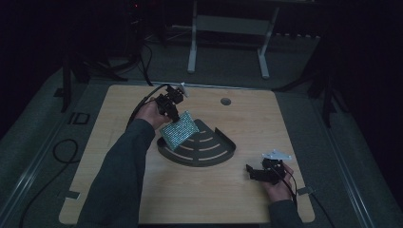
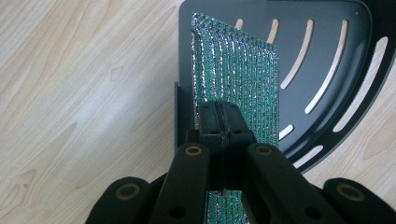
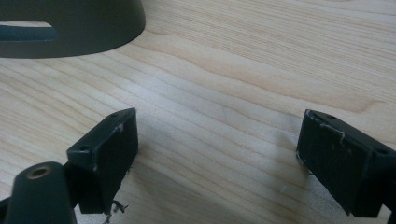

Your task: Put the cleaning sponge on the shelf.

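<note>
Near the bench centre, a dark slotted tray (image 1: 209, 154) lies flat. Over its left edge the left gripper (image 1: 172, 113) pinches a green glittering pad (image 1: 179, 130) by one edge, jaws pressed together on it; the pad is tilted, its lower part above the tray. Near the bench's front right corner, the right gripper (image 1: 256, 172) rests low, jaws spread wide with only bare wood between them.

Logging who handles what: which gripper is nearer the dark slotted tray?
Left. The left gripper hangs over the tray's left edge, shut on a green sparkly pad. The right gripper sits open over bare table, off the tray's right end.
</note>
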The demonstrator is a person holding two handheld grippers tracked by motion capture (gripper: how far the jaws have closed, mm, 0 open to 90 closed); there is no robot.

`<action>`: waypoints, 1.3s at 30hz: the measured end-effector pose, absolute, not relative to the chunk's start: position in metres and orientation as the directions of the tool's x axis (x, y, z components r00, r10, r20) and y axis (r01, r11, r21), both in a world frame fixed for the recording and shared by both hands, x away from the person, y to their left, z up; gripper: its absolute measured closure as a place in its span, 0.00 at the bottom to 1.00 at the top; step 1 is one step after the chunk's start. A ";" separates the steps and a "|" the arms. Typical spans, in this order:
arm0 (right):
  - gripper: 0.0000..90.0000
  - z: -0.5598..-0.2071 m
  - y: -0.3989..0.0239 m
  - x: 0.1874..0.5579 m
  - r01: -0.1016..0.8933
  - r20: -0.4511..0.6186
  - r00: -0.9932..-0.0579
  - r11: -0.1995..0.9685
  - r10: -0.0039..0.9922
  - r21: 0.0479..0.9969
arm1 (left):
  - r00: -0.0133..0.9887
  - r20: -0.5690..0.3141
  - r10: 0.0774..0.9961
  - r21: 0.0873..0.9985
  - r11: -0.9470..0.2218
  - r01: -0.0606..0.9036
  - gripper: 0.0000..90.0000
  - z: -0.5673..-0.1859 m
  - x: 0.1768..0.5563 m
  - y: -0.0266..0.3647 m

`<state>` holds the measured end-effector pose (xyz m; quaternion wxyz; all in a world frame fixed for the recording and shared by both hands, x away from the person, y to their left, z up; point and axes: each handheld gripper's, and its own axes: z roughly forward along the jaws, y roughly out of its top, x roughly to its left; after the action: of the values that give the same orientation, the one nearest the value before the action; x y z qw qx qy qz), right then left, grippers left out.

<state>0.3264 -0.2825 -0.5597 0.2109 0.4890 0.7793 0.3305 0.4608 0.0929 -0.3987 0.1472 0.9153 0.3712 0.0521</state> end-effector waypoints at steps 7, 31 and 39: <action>0.14 -0.560 -0.283 0.327 0.620 -0.007 -0.435 0.306 0.900 0.722 | 0.725 -0.002 0.689 0.300 -0.691 0.658 1.00 -0.402 0.462 0.088; 0.14 -0.560 -0.282 0.327 0.623 -0.005 -0.434 0.304 0.901 0.721 | 0.711 0.066 0.700 0.239 -0.703 0.670 1.00 -0.413 0.464 0.073; 0.14 -0.560 -0.282 0.327 0.623 -0.005 -0.434 0.304 0.901 0.721 | 0.709 0.095 0.699 0.221 -0.710 0.669 1.00 -0.418 0.465 0.070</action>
<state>0.3265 -0.2824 -0.5598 0.2104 0.4885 0.7797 0.3305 0.4648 0.0699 -0.4178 0.0850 0.9205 0.3715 0.0862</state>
